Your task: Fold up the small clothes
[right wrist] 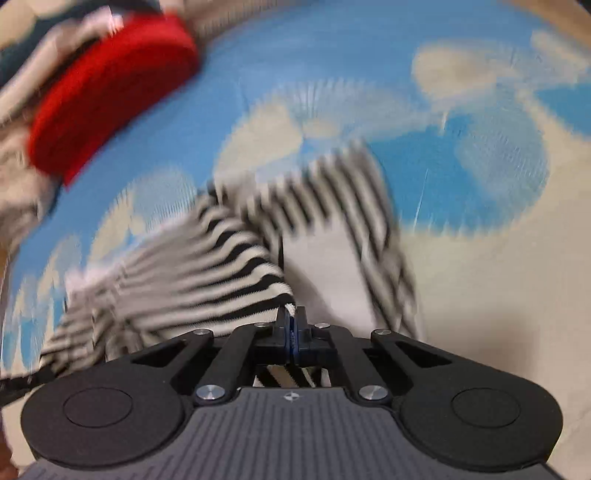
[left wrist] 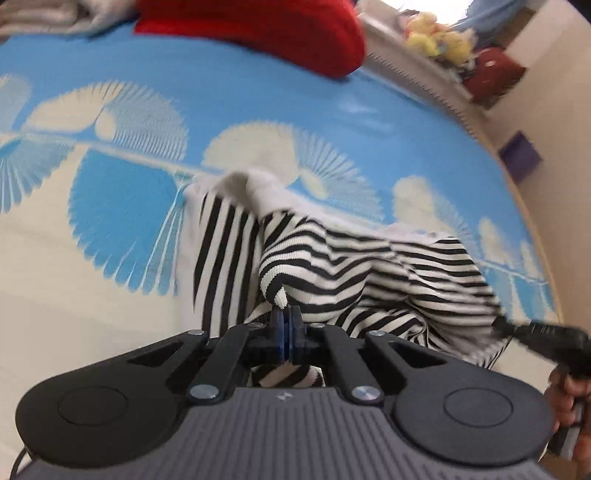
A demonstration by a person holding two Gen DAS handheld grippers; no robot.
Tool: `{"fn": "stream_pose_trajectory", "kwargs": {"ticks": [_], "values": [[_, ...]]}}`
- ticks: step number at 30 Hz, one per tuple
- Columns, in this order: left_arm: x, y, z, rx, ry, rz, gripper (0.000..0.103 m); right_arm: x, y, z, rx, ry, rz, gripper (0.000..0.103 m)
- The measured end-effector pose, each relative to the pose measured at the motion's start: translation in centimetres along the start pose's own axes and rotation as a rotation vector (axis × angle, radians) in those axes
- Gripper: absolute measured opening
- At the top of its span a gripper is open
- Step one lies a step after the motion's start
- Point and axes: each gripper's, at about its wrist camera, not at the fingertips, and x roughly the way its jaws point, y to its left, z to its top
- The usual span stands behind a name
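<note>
While both claws are pressed fully together, each pinches an edge of the black-and-white striped garment point(left wrist: 351, 266): the left claw point(left wrist: 285, 314) grips a white ribbed hem, and the right claw point(right wrist: 291, 317) bites a similar hem in its own view. The garment hangs crumpled from the two grips, its far part trailing on a blue bedspread point(left wrist: 240, 96) with cream fan patterns. Far beyond it lies a red folded cloth point(left wrist: 258, 29). At the right edge of the left view, a hand point(left wrist: 569, 387) holds the other gripper's handle. Yellow plush toys point(left wrist: 439, 37) sit far right, on a ledge. The right view is blurred.
</note>
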Motion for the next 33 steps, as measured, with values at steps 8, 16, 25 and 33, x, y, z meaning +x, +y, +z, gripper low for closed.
{"fn": "stream_pose_trajectory", "kwargs": {"ticks": [8, 16, 25, 33], "values": [[2.4, 1.5, -1.2, 0.010, 0.139, 0.150, 0.010, 3.7, -1.2, -1.9, 0.033, 0.183, -0.142, 0.007], [-0.8, -1.6, -0.3, 0.091, -0.062, -0.036, 0.021, -1.4, 1.2, -0.6, -0.066, -0.046, 0.031, 0.033], [2.2, -0.6, -1.6, 0.134, 0.078, 0.174, 0.023, 1.7, -1.0, -1.8, 0.025, 0.146, -0.017, 0.035], [4.0, -0.5, -3.6, 0.199, 0.253, 0.186, 0.031, 2.1, -2.0, -3.4, 0.044, 0.229, -0.144, 0.045]]}}
